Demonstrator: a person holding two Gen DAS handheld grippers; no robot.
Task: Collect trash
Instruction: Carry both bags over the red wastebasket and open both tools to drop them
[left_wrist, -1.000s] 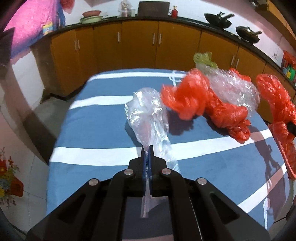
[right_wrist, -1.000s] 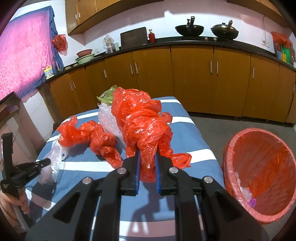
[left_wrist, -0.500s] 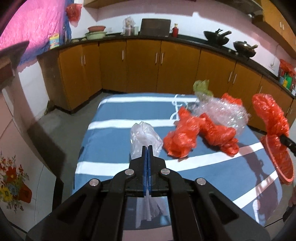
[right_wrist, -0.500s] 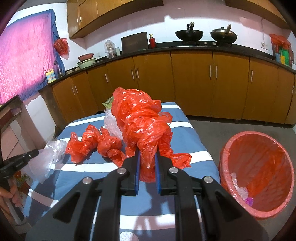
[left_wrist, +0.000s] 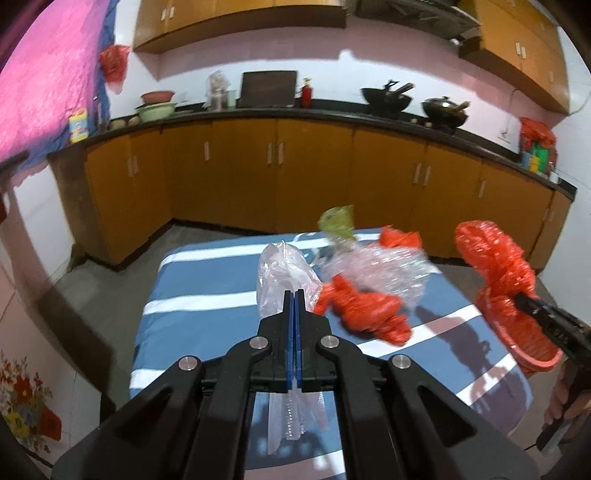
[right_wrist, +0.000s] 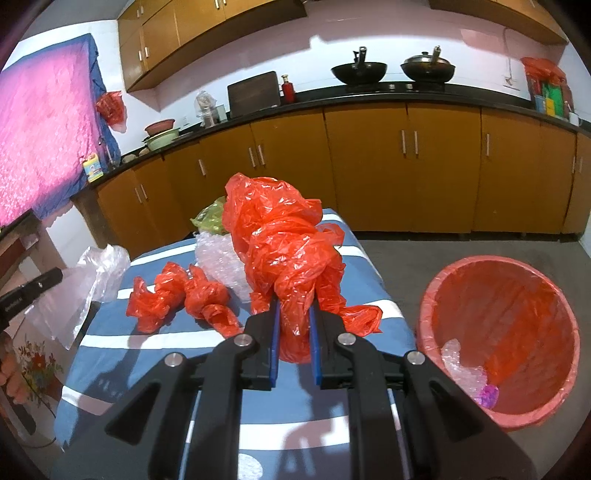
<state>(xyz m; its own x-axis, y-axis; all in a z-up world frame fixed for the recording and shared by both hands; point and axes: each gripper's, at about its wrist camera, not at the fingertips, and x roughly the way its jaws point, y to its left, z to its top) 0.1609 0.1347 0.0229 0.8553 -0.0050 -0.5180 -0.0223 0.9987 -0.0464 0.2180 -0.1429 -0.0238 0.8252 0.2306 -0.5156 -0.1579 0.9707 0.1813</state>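
Both tools loaded, both loads lifted clear of the blue, white-striped worktop (right_wrist: 354, 306).

Left tool (left_wrist: 294, 295): fingers pressed together on a crumpled clear plastic bag (left_wrist: 282, 273); the bag's upper part bunches above the tips and its tail hangs below the tool body.

Right tool (right_wrist: 293, 314): fingers clamped on a large crumpled red plastic bag (right_wrist: 284, 251), held with a narrow gap between the blue pads because of the bunched film.

Bin: round red-lined waste bin (right_wrist: 498, 343) on the floor at about 3 o'clock of the worktop in the right wrist view. Already inside, near the bottom: a scrap of clear bubble-type film (right_wrist: 458, 365) and a small purple item (right_wrist: 487, 395). Judged as evidence that some trash is already collected.

Left on the worktop:
- twisted red plastic bag (right_wrist: 181, 299), at 9 o'clock of the held red bag
- clear bubble wrap wad (right_wrist: 218, 258), behind it
- green plastic scrap (right_wrist: 212, 218), at the far edge, around 11 o'clock

Progress judgement: early to middle. Two pieces in hand, not yet over the bin; at least three pieces still to pick up. The right load is nearer the bin than the left.
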